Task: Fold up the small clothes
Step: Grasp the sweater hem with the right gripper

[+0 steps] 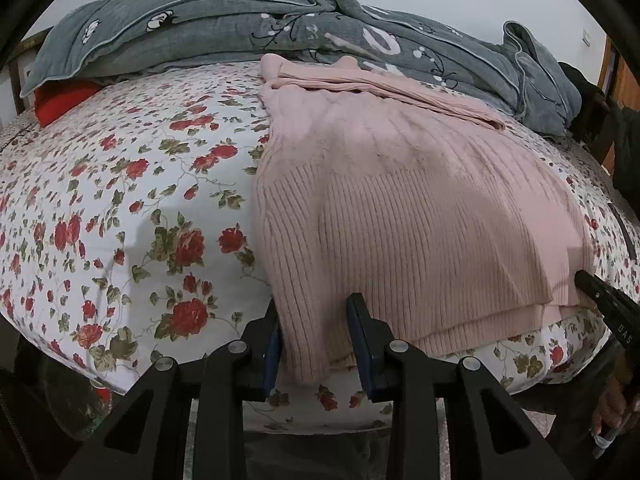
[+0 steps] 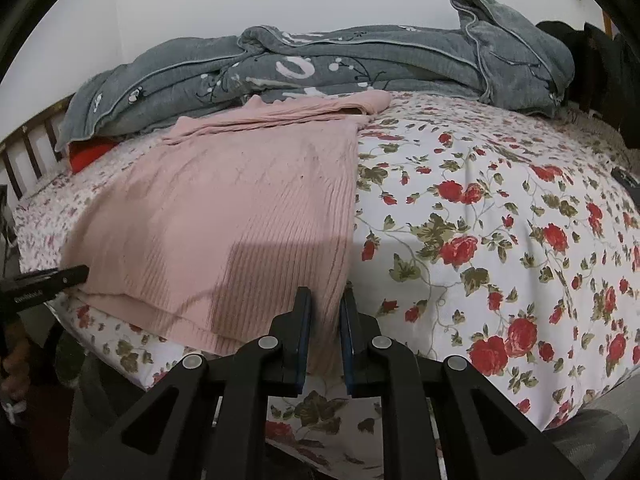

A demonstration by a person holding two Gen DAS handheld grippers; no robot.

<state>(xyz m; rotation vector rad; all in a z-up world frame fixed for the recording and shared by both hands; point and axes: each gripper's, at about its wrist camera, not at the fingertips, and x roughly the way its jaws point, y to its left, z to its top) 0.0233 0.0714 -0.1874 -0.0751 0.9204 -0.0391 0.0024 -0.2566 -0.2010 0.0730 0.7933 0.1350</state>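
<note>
A pink ribbed sweater (image 1: 400, 200) lies flat on the floral bed sheet (image 1: 120, 200), its hem at the near edge of the bed and its sleeves folded across the top. My left gripper (image 1: 314, 308) is shut on the hem's left corner, and the bunched knit fills the gap between its blue pads. In the right wrist view the same sweater (image 2: 240, 208) shows its right edge, where my right gripper (image 2: 325, 296) is shut on the hem's right corner. Each gripper's black finger also shows at the other view's border: the right finger (image 1: 600, 292) and the left finger (image 2: 60, 276).
A crumpled grey quilt (image 1: 200, 28) is piled along the far side of the bed, touching the sweater's top. A red cloth (image 1: 60, 100) sticks out under it at the left. A small dark object (image 2: 626, 180) lies on the sheet at the far right. A person's hand (image 1: 612, 404) shows low right.
</note>
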